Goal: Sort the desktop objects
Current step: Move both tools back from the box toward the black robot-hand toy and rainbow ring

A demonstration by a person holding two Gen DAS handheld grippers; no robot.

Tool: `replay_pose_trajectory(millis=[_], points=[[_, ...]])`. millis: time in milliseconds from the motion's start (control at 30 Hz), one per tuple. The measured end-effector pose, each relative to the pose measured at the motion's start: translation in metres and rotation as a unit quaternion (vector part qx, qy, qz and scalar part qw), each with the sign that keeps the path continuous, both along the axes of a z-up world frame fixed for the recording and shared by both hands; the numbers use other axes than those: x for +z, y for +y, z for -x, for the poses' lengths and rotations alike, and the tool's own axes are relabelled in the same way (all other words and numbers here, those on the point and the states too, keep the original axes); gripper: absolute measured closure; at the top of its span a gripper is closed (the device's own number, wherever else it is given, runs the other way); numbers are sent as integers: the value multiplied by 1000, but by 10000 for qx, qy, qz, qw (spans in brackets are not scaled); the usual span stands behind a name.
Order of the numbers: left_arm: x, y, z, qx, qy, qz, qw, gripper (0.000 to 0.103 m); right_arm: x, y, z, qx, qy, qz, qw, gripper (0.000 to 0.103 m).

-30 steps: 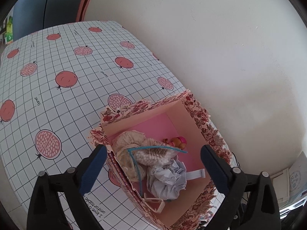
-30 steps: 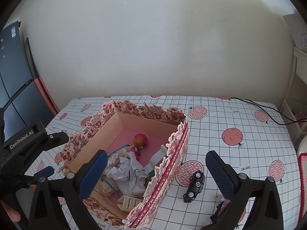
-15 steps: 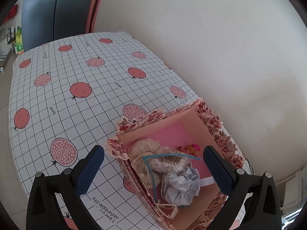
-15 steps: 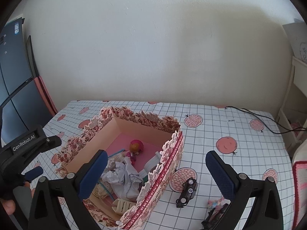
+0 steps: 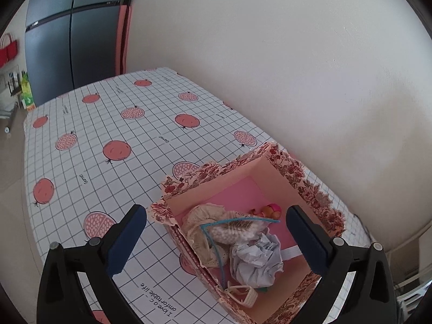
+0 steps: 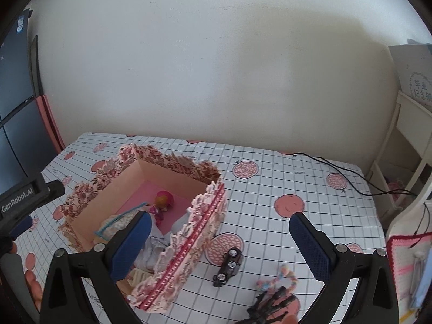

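Observation:
A floral-edged pink box (image 5: 283,162) (image 6: 189,232) stands on the table. In it lie a cream lace cloth (image 5: 202,216), a bag of white beads (image 5: 232,229), crumpled paper (image 5: 256,262), a small doll (image 6: 162,202) and a cream clip (image 5: 243,294). My left gripper (image 5: 216,240) is open and empty above the box. My right gripper (image 6: 218,245) is open and empty, raised above the box's right wall. On the table to the right of the box lie a black toy car (image 6: 228,266), a pastel braided cord (image 6: 280,278) and a black claw-like toy (image 6: 270,305).
The table has a white grid cloth with pomegranate prints (image 5: 108,140). A wall runs behind it. A black cable (image 6: 337,170) trails off the far right. A white shelf (image 6: 405,140) and a crocheted cloth (image 6: 405,264) are at the right. The left gripper body (image 6: 24,197) shows at the left edge.
Both grippers have risen and drawn back from the box; more of the table shows in each view. Both stay open. The braided cord and claw toy now show fully.

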State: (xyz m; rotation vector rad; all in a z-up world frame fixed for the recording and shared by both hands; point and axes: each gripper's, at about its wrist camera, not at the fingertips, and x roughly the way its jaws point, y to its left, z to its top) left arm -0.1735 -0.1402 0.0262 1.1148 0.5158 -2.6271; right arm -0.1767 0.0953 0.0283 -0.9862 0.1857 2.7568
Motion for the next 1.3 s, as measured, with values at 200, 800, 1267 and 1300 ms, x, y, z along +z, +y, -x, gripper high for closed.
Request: replay_pose_trajectory(millis=[200,800,1267,1300], points=[[6,15,-9,-25,-66,47,10000,0,6,16,-10,-132,-310,-168,9993,0],[41,79,-39,-810,418,52,9958,0,31,85,-56,-618,-357,329,9969,0],[60,117,-57,-925,904,270,9912,0,39,113,-75,-712,-199,134,9972,0],[63,119,-60,-970,985,293,9900,0,40,113,-76,-643,-146,148,9977,0]])
